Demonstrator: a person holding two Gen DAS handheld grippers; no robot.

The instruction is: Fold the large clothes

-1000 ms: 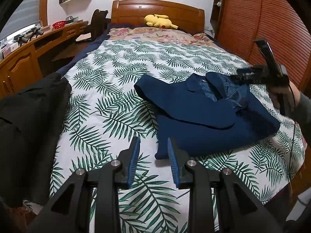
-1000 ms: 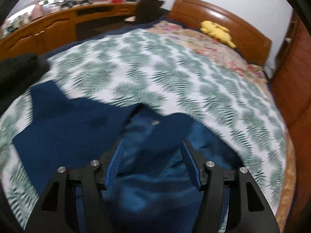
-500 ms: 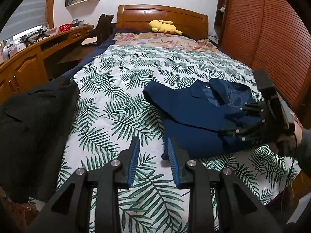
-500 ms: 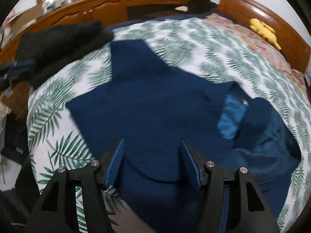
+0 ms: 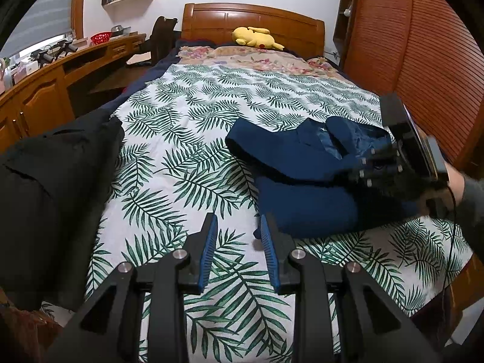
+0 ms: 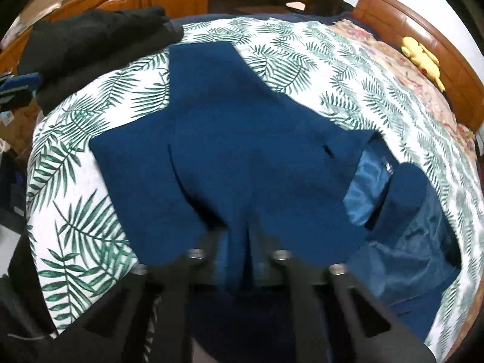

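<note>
Flanking navy jacket (image 5: pixel 305 181): black coat (image 5: pixel 51 193), right tongs (image 6: pixel 248 242) pinching its hem, left tongs (image 5: pixel 237 243) narrow, empty.

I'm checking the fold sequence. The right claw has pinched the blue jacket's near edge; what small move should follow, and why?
Probably lift that pinched edge a little and start carrying it over the jacket. The right claw is shut on the blue jacket, which lies spread on the bed, its lining exposed. The left claw hangs empty beside it.

bedspread (image 5: pixel 196 151) mid-bed open; black coat (image 5: pixel 45 181) blocks left edge.
</note>
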